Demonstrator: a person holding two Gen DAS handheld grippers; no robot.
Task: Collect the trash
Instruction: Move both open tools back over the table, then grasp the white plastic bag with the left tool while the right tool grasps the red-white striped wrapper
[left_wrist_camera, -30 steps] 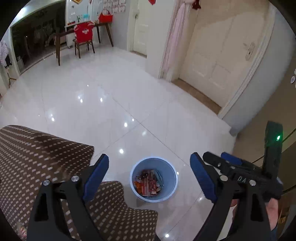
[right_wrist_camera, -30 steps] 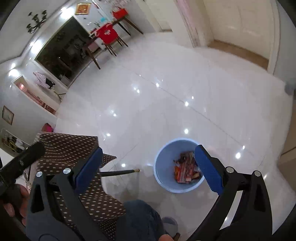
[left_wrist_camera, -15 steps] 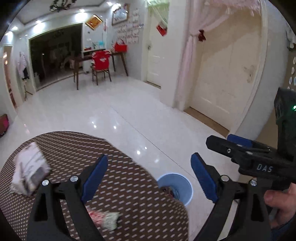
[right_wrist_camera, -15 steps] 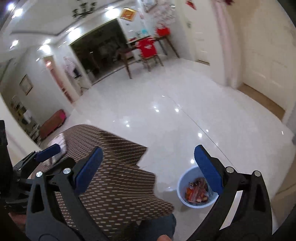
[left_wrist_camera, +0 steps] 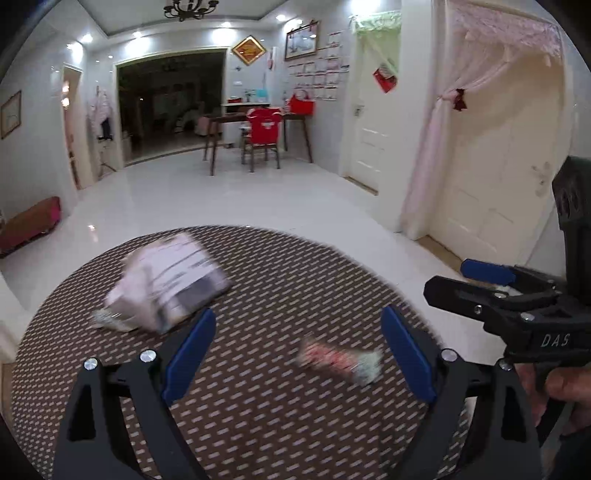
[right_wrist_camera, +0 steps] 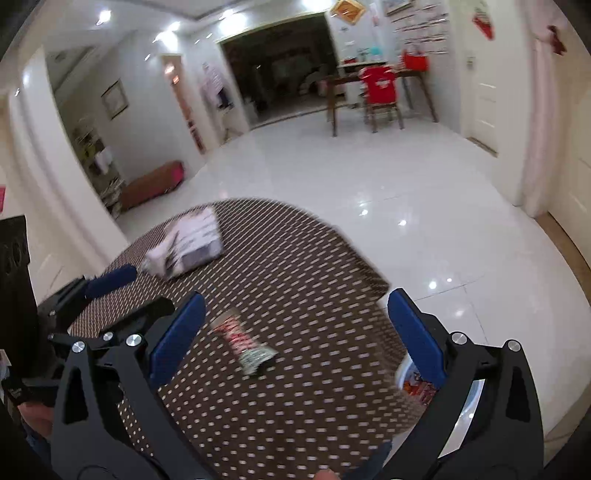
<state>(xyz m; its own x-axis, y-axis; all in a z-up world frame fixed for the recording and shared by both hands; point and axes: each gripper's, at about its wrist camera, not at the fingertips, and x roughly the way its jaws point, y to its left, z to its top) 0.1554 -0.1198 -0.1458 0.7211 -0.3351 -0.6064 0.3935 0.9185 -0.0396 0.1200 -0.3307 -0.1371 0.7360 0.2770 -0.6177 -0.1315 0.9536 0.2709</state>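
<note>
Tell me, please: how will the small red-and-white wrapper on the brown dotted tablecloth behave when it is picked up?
The small wrapper looks thin and crumpled, so it is probably very light and floppy, bending between the pads. It lies flat on the tablecloth, so it should not roll, but it may slide if pushed. Its surface looks like foil, perhaps slippery; motion blur hides detail.

Home living area: chandelier [left_wrist_camera: 189, 8], dining table [left_wrist_camera: 258, 122], red-covered chair [left_wrist_camera: 263, 127], curtained door [left_wrist_camera: 491, 177].
</note>
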